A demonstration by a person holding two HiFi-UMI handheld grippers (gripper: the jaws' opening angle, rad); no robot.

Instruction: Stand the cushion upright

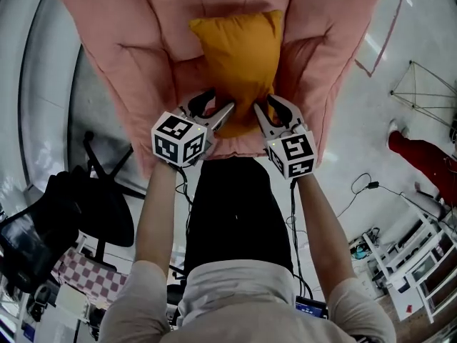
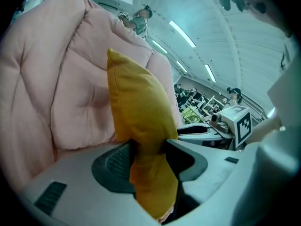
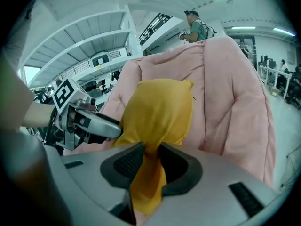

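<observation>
A mustard-yellow cushion [image 1: 239, 56] leans against the back of a pink padded armchair [image 1: 128, 63], its near edge lifted off the seat. My left gripper [image 1: 216, 110] is shut on the cushion's near left corner, and my right gripper [image 1: 270, 113] is shut on the near right corner. In the left gripper view the cushion [image 2: 136, 102] rises on edge from between the left gripper's [image 2: 148, 147] pads, with fabric bunched in them. In the right gripper view the cushion [image 3: 160, 112] is likewise pinched by the right gripper [image 3: 149, 152], its body standing against the pink backrest [image 3: 225, 93].
A black office chair [image 1: 86, 199] stands on the floor to the left of the armchair. To the right are a wire rack [image 1: 428, 91], a person's red-clad legs [image 1: 421, 156] and white shelving [image 1: 421, 263]. Another person [image 3: 197, 27] stands beyond the armchair.
</observation>
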